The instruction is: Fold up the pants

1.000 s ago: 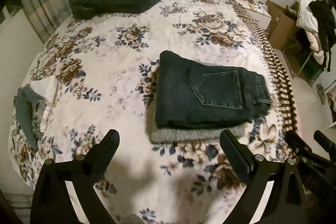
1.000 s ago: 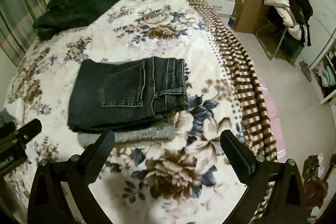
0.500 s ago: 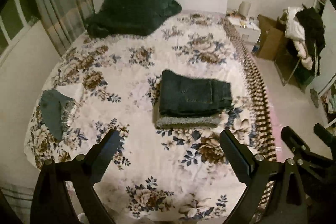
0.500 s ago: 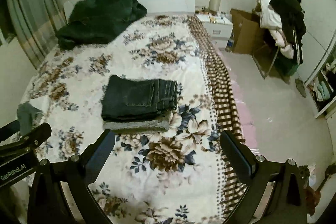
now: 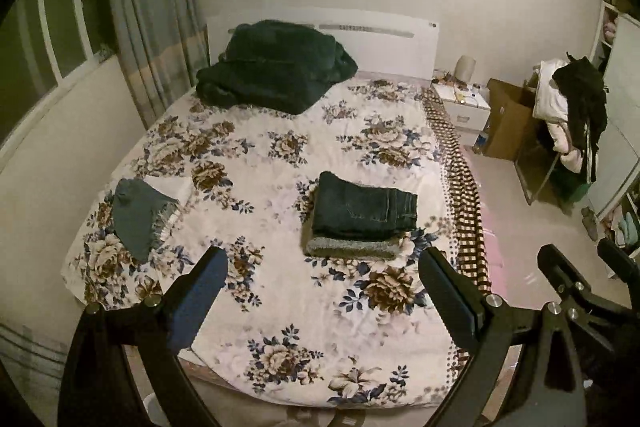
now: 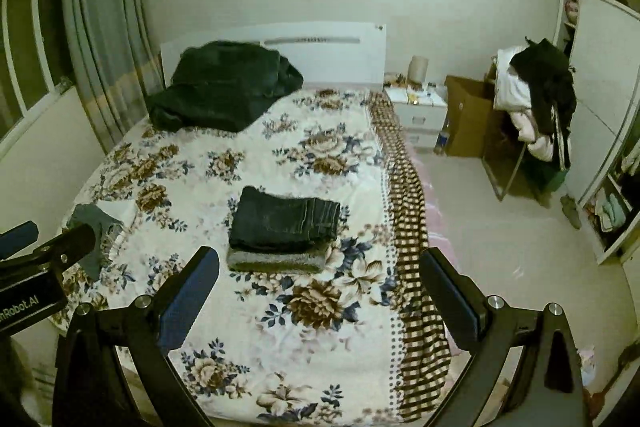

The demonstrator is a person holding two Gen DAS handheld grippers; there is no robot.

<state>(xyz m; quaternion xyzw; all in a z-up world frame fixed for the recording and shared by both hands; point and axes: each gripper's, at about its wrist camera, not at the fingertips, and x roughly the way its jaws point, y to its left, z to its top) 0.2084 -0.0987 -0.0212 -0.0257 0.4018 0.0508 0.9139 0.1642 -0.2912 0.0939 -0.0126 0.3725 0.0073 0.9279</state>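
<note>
Folded dark denim pants [image 5: 362, 213] lie on a folded grey garment [image 5: 352, 247] in the middle of the floral bed [image 5: 260, 187]; both also show in the right wrist view, pants [image 6: 286, 219] and grey garment [image 6: 276, 261]. My left gripper [image 5: 322, 269] is open and empty, held high above the bed's foot, far from the pants. My right gripper [image 6: 318, 269] is open and empty too, also far back. The right gripper shows at the lower right of the left wrist view [image 5: 580, 267].
A dark green blanket [image 5: 272, 71] is heaped by the headboard. A small teal cloth [image 5: 138, 215] lies at the bed's left edge. A nightstand [image 5: 464, 105], cardboard box [image 5: 508, 117] and a clothes-laden rack [image 5: 568, 115] stand to the right.
Both grippers have pulled up and back from the folded pants, so the whole bed and room come into view. Both stay open. The pants have not moved.
</note>
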